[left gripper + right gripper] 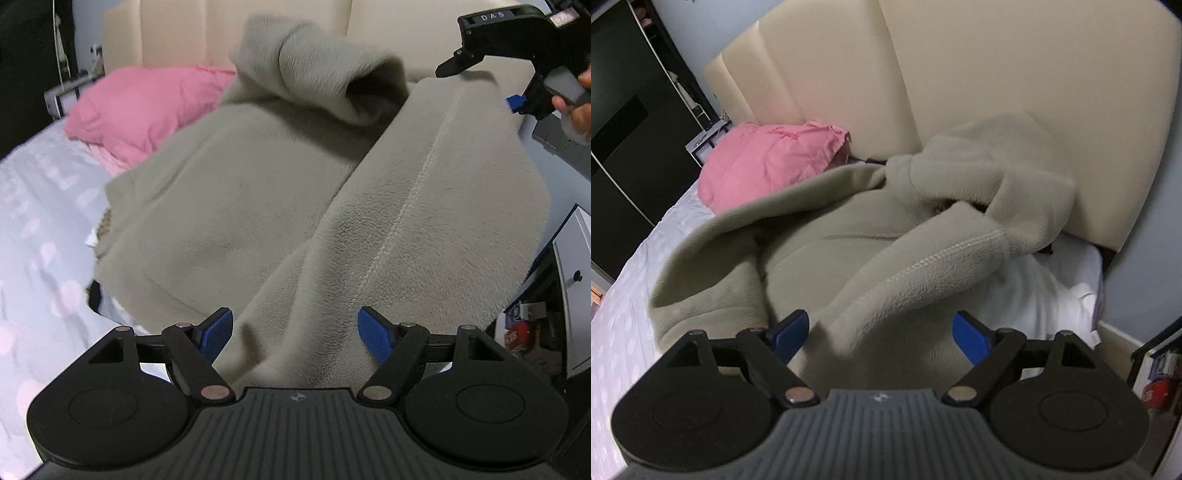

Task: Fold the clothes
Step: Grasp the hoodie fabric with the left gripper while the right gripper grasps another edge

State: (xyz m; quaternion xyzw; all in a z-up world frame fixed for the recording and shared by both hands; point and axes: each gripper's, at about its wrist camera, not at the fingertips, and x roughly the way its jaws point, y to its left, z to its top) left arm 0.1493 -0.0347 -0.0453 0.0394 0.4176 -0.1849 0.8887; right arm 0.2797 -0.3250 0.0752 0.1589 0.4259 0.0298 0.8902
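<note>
A beige fleece hoodie (236,206) lies on the bed, hood towards the headboard. One sleeve (424,229) is raised across its right side and runs down between the open blue fingers of my left gripper (295,336). In the left wrist view my right gripper (513,103) is at the top right, at the sleeve's far end. In the right wrist view the hoodie (820,251) and a sleeve (923,273) lie before my right gripper (881,334), whose jaws stand wide apart with fleece between them.
A pink pillow (144,107) lies at the back left against the cream headboard (960,74). The bed has a pale lilac sheet (33,236). White bedding (1052,291) lies at the right. A white cabinet (576,280) and dark shelves stand right of the bed.
</note>
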